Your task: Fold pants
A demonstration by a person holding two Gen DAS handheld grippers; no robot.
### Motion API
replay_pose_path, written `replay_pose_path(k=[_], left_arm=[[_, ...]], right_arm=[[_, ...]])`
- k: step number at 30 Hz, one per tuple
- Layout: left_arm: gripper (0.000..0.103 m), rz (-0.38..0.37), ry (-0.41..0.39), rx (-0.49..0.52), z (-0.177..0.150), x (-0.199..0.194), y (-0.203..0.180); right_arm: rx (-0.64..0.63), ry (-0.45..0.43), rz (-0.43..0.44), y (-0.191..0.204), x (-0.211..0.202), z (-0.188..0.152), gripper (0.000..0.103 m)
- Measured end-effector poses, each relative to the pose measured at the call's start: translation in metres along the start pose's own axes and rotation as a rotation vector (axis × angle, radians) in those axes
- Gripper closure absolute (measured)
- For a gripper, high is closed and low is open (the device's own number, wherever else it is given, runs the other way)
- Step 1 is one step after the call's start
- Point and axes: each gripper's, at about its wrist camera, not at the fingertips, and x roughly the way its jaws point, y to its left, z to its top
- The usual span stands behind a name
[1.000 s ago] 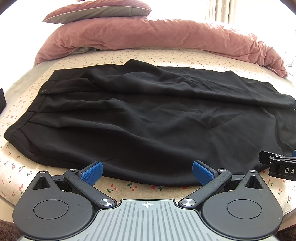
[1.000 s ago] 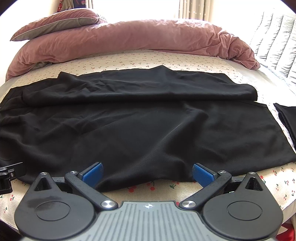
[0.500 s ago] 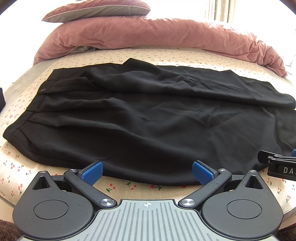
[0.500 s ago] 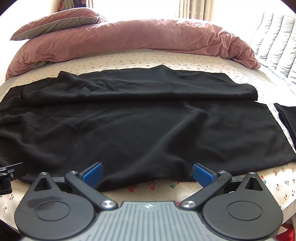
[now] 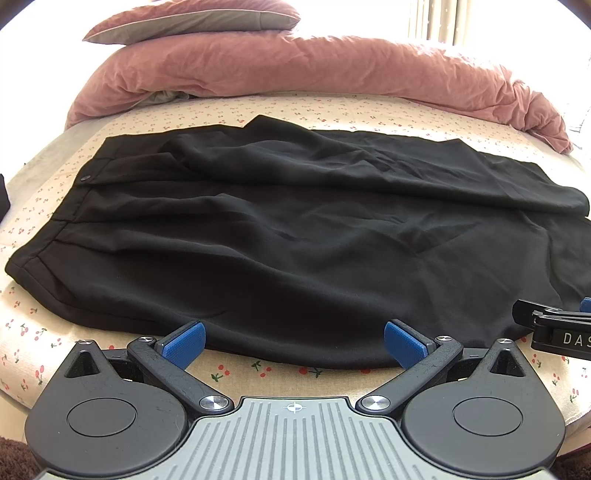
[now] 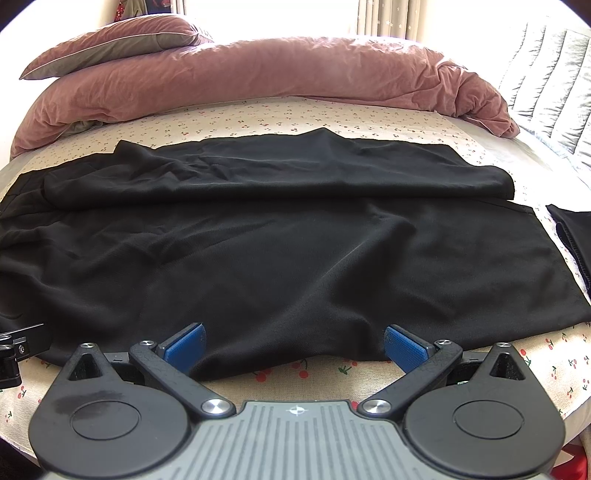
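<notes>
Black pants [image 5: 295, 236] lie spread across the bed, waistband with a button at the left, legs running right. In the right wrist view the pants [image 6: 280, 251] show one leg lying partly over the other, hems at the right. My left gripper [image 5: 293, 341] is open at the pants' near edge, its blue pads straddling the hem fold without touching. My right gripper [image 6: 293, 345] is open too, low at the near edge further right. Each gripper's tip shows at the edge of the other's view.
A pink duvet [image 5: 332, 70] and a pillow [image 5: 192, 18] are heaped along the far side of the cherry-print sheet [image 5: 258, 107]. Another dark garment [image 6: 572, 236] lies at the right edge. A quilted grey cover [image 6: 546, 81] sits far right.
Both grippers have crept slightly forward toward the pants' near edge. The jaws stay open and the pants have not moved.
</notes>
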Motion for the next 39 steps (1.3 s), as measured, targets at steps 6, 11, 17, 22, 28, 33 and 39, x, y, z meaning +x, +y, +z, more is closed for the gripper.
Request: replay_pose_path(k=[6, 11, 17, 22, 28, 33, 39], left_arm=[[0.0, 0.0, 0.0, 0.0, 0.0, 0.0, 0.001], [0.0, -0.001, 0.0, 0.0, 0.0, 0.0, 0.001], [0.0, 0.003, 0.001, 0.001, 0.0, 0.001, 0.001], [0.0, 0.008, -0.001, 0.002, -0.001, 0.001, 0.002], [0.0, 0.016, -0.001, 0.002, -0.001, 0.0, 0.002], [0.0, 0.017, -0.007, -0.005, -0.001, -0.001, 0.004], [0.0, 0.036, -0.075, -0.039, 0.0, -0.001, 0.023]], right_arm=[[0.0, 0.001, 0.0, 0.0, 0.0, 0.0, 0.0], [-0.001, 0.002, -0.001, -0.001, 0.0, 0.0, 0.0], [0.0, 0.003, -0.003, -0.002, 0.0, 0.0, 0.0], [0.001, 0.004, -0.007, -0.004, 0.001, 0.0, 0.0], [0.003, 0.005, -0.014, -0.006, 0.0, 0.001, 0.0], [0.004, 0.001, -0.034, -0.01, 0.0, 0.002, 0.0], [0.028, -0.027, -0.065, -0.031, -0.002, 0.004, 0.0]])
